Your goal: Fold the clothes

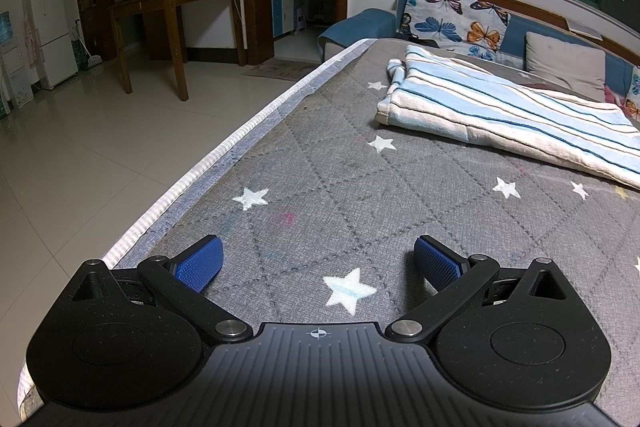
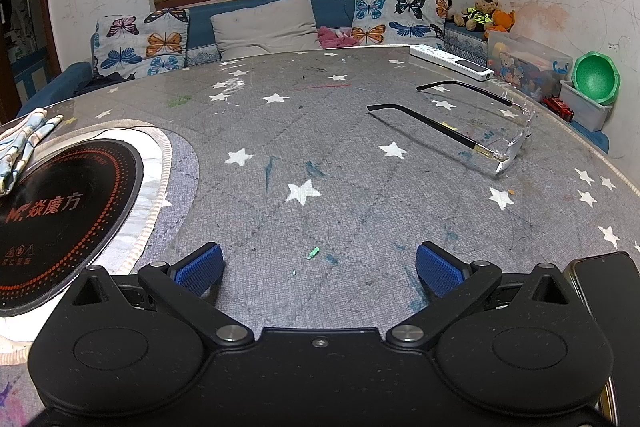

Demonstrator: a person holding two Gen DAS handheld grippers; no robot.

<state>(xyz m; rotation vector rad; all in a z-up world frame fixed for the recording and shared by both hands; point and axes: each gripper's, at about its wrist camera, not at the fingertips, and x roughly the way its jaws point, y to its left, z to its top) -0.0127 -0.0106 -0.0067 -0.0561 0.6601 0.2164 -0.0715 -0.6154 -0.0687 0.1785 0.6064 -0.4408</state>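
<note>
Striped blue-and-white cloth [image 1: 508, 115]: lying partly folded on grey star-print table cover [image 1: 320, 163], far right of left wrist view, well apart from both tools; one corner over black round hob [image 2: 60, 203].
Left gripper [image 1: 318, 263]: jaws wide apart, holding nothing, low over cover.
Right gripper [image 2: 320, 267]: jaws wide apart, holding nothing.
Glasses [image 2: 480, 123], remote [image 2: 450, 62], phone [image 2: 612, 307]: on cover, right side.

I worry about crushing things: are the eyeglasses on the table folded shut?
No, the eyeglasses lie on the grey star-patterned table cover with both temple arms spread open.
</note>
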